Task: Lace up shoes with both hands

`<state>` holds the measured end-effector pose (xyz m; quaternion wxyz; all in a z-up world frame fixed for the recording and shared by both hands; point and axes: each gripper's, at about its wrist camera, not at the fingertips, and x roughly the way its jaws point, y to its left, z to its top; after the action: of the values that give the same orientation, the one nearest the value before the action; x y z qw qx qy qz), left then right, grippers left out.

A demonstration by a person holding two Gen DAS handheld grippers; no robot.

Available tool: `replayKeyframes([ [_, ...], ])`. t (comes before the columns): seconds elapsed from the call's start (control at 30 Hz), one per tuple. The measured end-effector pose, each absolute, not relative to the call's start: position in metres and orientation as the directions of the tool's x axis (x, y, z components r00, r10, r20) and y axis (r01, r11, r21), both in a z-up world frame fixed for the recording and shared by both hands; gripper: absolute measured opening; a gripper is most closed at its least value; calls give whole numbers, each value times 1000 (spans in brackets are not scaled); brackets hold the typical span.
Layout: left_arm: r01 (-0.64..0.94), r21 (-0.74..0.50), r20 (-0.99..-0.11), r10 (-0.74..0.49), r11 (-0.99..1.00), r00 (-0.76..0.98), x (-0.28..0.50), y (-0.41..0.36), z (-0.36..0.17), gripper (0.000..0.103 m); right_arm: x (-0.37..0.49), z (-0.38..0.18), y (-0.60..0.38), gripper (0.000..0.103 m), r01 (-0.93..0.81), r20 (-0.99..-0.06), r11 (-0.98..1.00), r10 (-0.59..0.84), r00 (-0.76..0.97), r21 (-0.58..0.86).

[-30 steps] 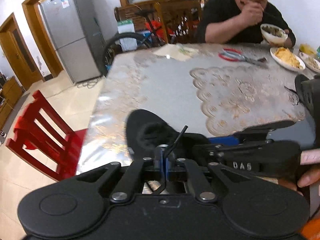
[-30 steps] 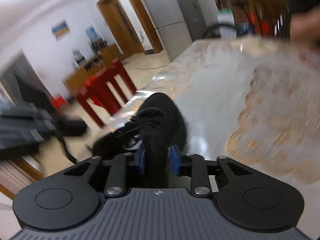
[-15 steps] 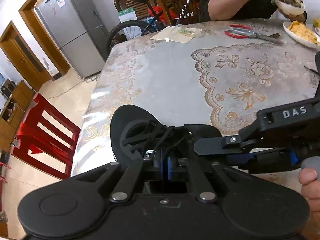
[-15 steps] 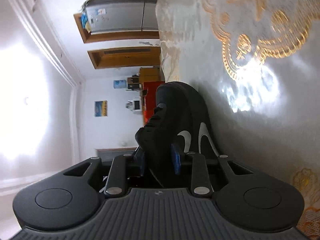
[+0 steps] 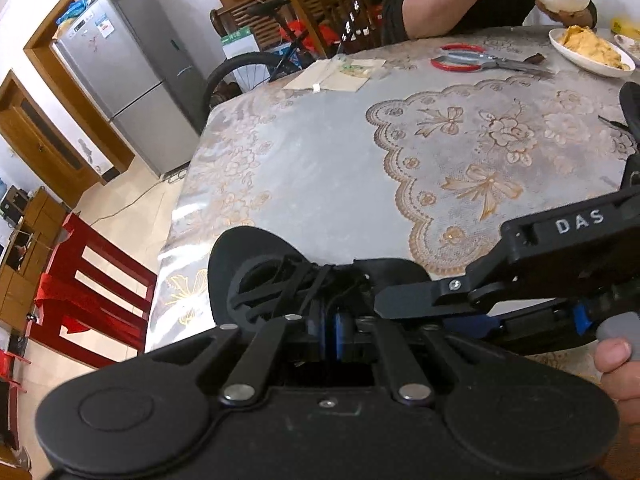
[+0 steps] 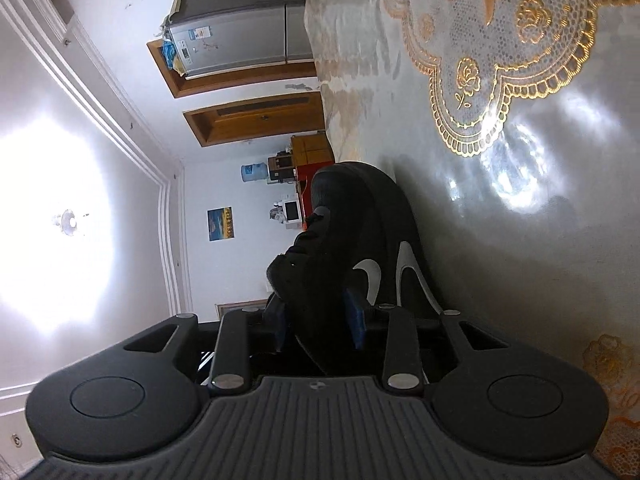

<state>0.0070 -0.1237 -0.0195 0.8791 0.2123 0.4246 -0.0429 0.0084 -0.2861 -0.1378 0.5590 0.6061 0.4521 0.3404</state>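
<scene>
Right gripper (image 6: 320, 326) has rolled sideways, jaws opening around the black shoe's (image 6: 352, 240) collar on the table (image 6: 520, 220); I keep left gripper (image 5: 332, 330) pinched shut on lace (image 5: 316, 284); shoe steadied, threading next.

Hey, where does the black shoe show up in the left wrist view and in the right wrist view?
Left wrist: the black shoe sits low, left of centre, laces up, just beyond the left gripper.
Right wrist: the view is rolled sideways; the shoe is centre, its heel between the opening right gripper pads.
Shared landmark: the grey fridge.
</scene>
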Motion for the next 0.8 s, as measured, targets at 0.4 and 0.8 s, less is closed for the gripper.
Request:
replayKeyframes([
  [0.4, 282, 329, -767, 80, 901, 636, 3, -122, -16, 6, 20, -135, -274, 34, 141, -115, 69, 929, 351, 988],
  [0.8, 302, 306, -776, 53, 903, 629, 7, -117, -17, 5, 24, -139, -276, 43, 141, -131, 87, 931, 340, 986],
])
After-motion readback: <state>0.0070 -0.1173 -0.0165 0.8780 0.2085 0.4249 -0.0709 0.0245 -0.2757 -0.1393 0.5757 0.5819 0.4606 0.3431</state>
